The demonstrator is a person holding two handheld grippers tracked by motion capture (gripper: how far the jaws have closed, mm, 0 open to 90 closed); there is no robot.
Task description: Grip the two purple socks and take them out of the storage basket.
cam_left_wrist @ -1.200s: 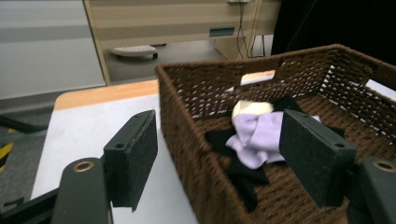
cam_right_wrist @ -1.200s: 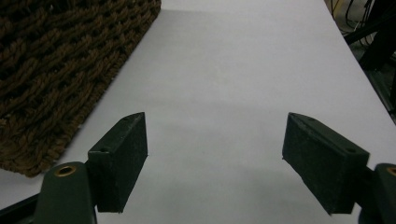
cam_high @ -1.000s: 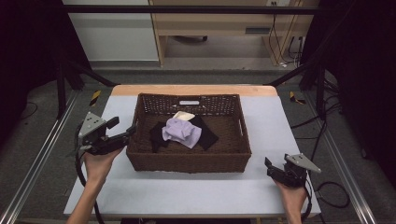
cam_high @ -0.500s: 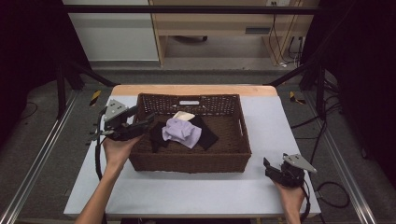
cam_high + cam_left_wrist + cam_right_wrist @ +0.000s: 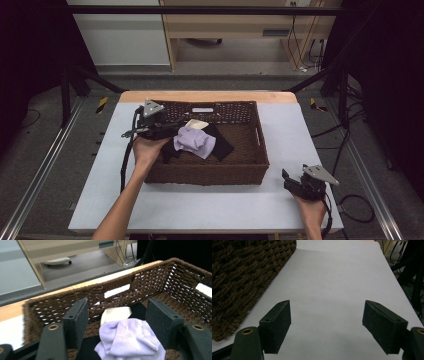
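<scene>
A dark brown wicker basket [image 5: 210, 172] stands in the middle of the white table. Inside it a crumpled lilac cloth [image 5: 194, 141] lies on a black cloth [image 5: 222, 144], with a cream cloth [image 5: 197, 124] behind. My left gripper [image 5: 175, 126] hangs open over the basket's left side. In the left gripper view the lilac cloth [image 5: 126, 340] sits between and just below the spread jaws, and the cream cloth [image 5: 116, 314] lies beyond it. My right gripper [image 5: 291, 181] rests open near the table's front right corner, its jaws wide over bare table [image 5: 332, 297].
The basket's wall [image 5: 239, 277] lies left of the right gripper. A wooden strip [image 5: 210, 96] edges the table's far side. Behind the table stand a wooden cabinet [image 5: 240, 25] and cables [image 5: 300, 35]. Dark frame posts [image 5: 70, 85] flank the table.
My left gripper has moved from the table left of the basket up and rightward over the basket's left rim, toward the lilac cloth. The right gripper has stayed put.
</scene>
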